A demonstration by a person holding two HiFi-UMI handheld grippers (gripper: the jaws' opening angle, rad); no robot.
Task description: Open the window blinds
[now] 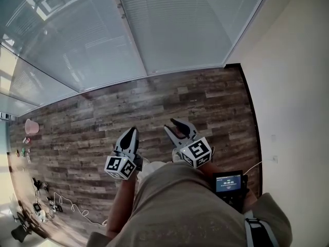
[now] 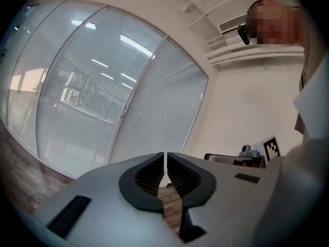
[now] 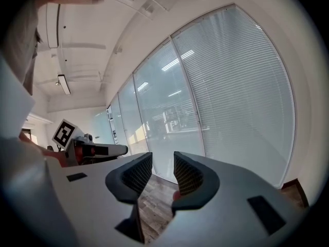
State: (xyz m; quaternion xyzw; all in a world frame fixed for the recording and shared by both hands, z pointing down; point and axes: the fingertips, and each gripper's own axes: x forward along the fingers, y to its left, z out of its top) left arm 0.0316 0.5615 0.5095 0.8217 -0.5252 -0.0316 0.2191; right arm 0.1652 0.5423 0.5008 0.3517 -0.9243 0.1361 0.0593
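Observation:
White slatted blinds (image 1: pixel 190 24) hang shut behind the right glass panel of a glazed wall; they also show in the left gripper view (image 2: pixel 159 107) and the right gripper view (image 3: pixel 241 86). Both grippers are held above the wooden floor, well short of the glass, pointing toward it. My left gripper (image 1: pixel 132 133) has its jaws together with nothing between them (image 2: pixel 164 171). My right gripper (image 1: pixel 174 125) stands open, a gap between its ridged pads, holding nothing (image 3: pixel 163 171). No cord or wand for the blinds shows in any view.
A metal mullion (image 1: pixel 128 30) splits the glass panels. A white wall (image 1: pixel 293 102) runs along the right. Cables and small devices (image 1: pixel 46 202) lie on the floor at the lower left, with a pink object (image 1: pixel 32 126) further back. A small screen device (image 1: pixel 229 183) sits by the person's right arm.

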